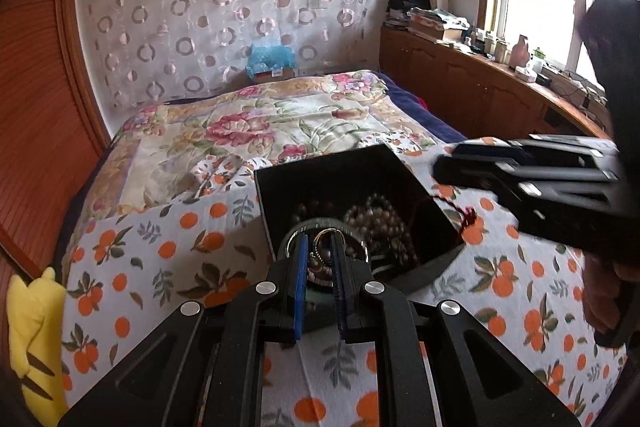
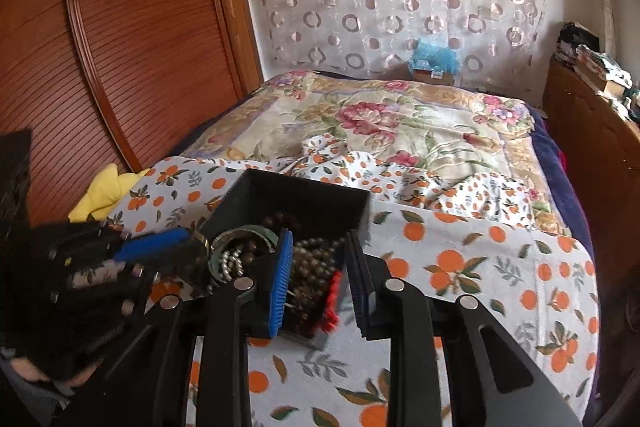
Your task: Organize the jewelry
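Left tongs (image 1: 320, 247) nipped shut on a ring (image 1: 325, 239) over the black box (image 1: 360, 167).
Right tongs (image 2: 316, 267) parted, empty, straddling the box wall; next, probably lower and release the ring among the beads (image 1: 384, 223).

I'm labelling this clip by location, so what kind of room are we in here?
Most likely a bedroom in a home: the work happens on a bed with a floral quilt, a wooden louvred wardrobe door beside it, and a cluttered window ledge.
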Available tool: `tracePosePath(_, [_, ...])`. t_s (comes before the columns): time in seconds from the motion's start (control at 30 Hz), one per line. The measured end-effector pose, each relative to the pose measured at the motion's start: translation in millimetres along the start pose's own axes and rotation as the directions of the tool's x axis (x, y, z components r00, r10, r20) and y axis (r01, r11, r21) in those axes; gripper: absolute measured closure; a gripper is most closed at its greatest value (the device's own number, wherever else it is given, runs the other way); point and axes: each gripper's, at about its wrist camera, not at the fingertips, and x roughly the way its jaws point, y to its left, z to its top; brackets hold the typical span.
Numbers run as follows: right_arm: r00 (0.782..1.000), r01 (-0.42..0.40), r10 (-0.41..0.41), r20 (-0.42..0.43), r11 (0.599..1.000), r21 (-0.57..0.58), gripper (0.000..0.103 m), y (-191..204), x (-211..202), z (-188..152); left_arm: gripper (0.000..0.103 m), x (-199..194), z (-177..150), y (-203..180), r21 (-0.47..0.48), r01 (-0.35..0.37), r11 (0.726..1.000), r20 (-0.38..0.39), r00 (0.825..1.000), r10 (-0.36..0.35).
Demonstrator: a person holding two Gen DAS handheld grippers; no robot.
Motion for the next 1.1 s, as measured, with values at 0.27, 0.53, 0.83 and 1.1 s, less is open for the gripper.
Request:
tracePosePath(0.27, [1.000,0.025,-0.025,0.019,1.000,0.011,0.073,-15,-17,-19,0.092,13,13,-5,-0.007,-0.016,1.000,-0.001,1.000,0.016])
tracePosePath(0.53, [0.998,0.035,-0.036,0.045,0.999,0.014,0.074,-11,-31,-37,0.065,-1,6,-7,-0.012,-0.016,1.000,0.016,1.000,0.016])
tracePosePath(0.83, [0.992,0.057,-0.058,0.113,0.998,0.010,0.055,12,-67,-64,0.013,-52,-29,-5,-0.044,-0.051,0.998,0.078,0.995,0.054])
tracePosePath(1.1, [0.980,0.086,-0.088,0.177,0.996,0.022,0.044,36,-103,-79,0.008,-93,-42,-8,-0.073,-0.064,0.995,0.124,0.990,0.073])
